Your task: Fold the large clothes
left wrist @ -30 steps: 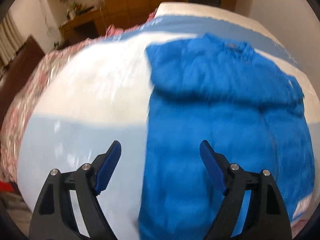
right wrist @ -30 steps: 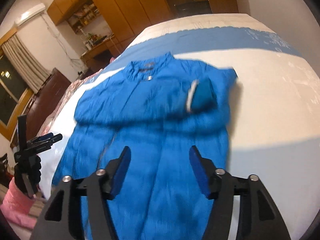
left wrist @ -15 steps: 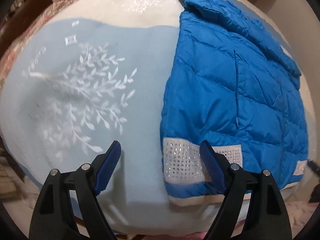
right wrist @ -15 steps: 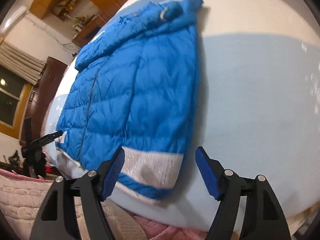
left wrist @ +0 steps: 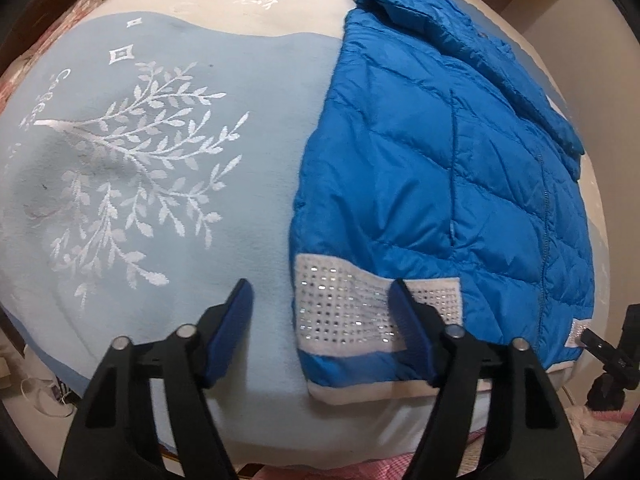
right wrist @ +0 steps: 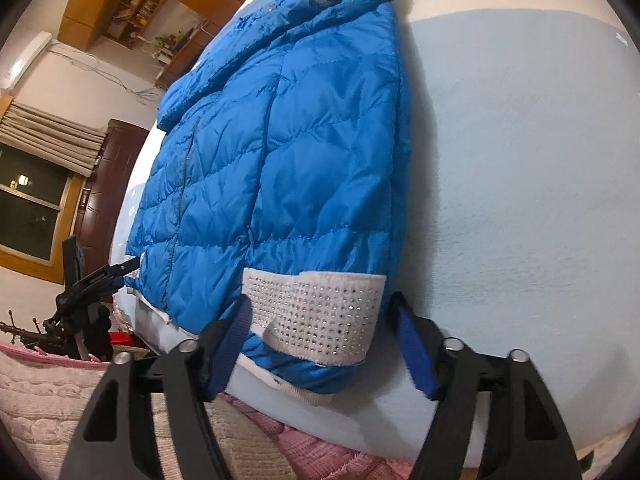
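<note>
A blue quilted puffer jacket (left wrist: pixel 440 168) lies flat on the bed with its sleeves folded across the chest and its white studded hem band (left wrist: pixel 344 308) toward me. My left gripper (left wrist: pixel 322 316) is open, its jaws straddling the hem's left corner just above the fabric. In the right wrist view the same jacket (right wrist: pixel 288 152) shows, and my right gripper (right wrist: pixel 320 328) is open around the hem's right corner with its white studded band (right wrist: pixel 320 316). The left gripper also shows far off in the right wrist view (right wrist: pixel 120 270), and the right gripper at the left view's edge (left wrist: pixel 600 344).
The jacket rests on a light blue and cream blanket (left wrist: pixel 168 168) with a white leaf print. The bed's front edge drops off just below the hem, with pink bedding (right wrist: pixel 280 440) beneath. A dark wardrobe (right wrist: pixel 112 184) and a window stand to the left.
Both grippers swung down from over the jacket's body to its hem, then moved closer to the two hem corners. Both stayed open.
</note>
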{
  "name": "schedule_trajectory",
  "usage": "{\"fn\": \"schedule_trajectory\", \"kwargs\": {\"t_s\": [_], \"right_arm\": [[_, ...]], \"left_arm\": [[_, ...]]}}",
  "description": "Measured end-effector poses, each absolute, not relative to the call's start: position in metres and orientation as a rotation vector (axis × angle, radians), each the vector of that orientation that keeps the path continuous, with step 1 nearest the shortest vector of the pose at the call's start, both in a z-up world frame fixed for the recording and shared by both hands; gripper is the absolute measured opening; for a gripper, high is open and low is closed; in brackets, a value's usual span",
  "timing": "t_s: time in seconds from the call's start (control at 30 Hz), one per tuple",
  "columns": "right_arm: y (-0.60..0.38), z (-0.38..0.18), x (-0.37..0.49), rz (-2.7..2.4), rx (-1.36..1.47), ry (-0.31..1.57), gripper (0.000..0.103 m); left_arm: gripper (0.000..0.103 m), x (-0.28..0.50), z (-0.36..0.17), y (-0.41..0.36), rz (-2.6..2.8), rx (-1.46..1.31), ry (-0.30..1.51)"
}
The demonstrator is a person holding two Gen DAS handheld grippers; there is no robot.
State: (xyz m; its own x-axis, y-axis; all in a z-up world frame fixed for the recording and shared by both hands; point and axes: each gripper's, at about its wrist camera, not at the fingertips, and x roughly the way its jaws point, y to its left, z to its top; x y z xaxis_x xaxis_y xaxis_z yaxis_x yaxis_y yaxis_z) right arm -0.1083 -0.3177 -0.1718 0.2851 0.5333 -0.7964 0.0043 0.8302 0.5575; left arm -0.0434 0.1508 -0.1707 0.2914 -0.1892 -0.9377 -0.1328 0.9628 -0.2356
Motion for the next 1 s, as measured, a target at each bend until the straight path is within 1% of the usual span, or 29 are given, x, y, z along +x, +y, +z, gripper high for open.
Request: {"fn": "schedule_trajectory", "kwargs": {"t_s": [0.03, 0.07, 0.1, 0.13, 0.23, 0.33, 0.43, 0.6, 0.67, 0.73, 0.83, 1.0], "right_arm": [[-0.315, -0.172, -0.108, 0.376, 0.486, 1.243, 0.054], [-0.312, -0.171, -0.108, 0.377, 0.471, 1.243, 0.05], [-0.309, -0.17, -0.108, 0.379, 0.452, 1.242, 0.043], [-0.308, -0.17, -0.107, 0.384, 0.452, 1.238, 0.035], [-0.312, -0.168, -0.106, 0.396, 0.485, 1.226, 0.023], [-0.314, -0.164, -0.106, 0.408, 0.508, 1.217, 0.018], [-0.316, -0.156, -0.107, 0.431, 0.526, 1.196, 0.015], [-0.322, -0.148, -0.109, 0.447, 0.554, 1.183, 0.013], [-0.323, -0.149, -0.11, 0.443, 0.538, 1.194, 0.013], [-0.325, -0.156, -0.109, 0.427, 0.54, 1.216, 0.013], [-0.326, -0.164, -0.103, 0.414, 0.567, 1.238, 0.013], [-0.325, -0.136, -0.091, 0.468, 0.562, 1.182, 0.013]], "left_arm": [[0.05, -0.042, -0.17, 0.148, -0.046, -0.291, 1.278], [0.045, -0.042, -0.169, 0.145, -0.066, -0.296, 1.276], [0.036, -0.041, -0.168, 0.141, -0.079, -0.298, 1.274], [0.031, -0.042, -0.167, 0.138, -0.088, -0.295, 1.271], [0.022, -0.04, -0.165, 0.136, -0.102, -0.307, 1.265], [0.015, -0.041, -0.164, 0.138, -0.117, -0.352, 1.254], [0.012, -0.043, -0.16, 0.142, -0.121, -0.381, 1.242], [0.012, -0.055, -0.149, 0.149, -0.143, -0.406, 1.214], [0.013, -0.059, -0.153, 0.15, -0.15, -0.402, 1.23], [0.016, -0.059, -0.164, 0.15, -0.143, -0.398, 1.261], [0.016, -0.049, -0.17, 0.153, -0.132, -0.438, 1.277], [0.014, -0.038, -0.14, 0.155, -0.199, -0.51, 1.216]]}}
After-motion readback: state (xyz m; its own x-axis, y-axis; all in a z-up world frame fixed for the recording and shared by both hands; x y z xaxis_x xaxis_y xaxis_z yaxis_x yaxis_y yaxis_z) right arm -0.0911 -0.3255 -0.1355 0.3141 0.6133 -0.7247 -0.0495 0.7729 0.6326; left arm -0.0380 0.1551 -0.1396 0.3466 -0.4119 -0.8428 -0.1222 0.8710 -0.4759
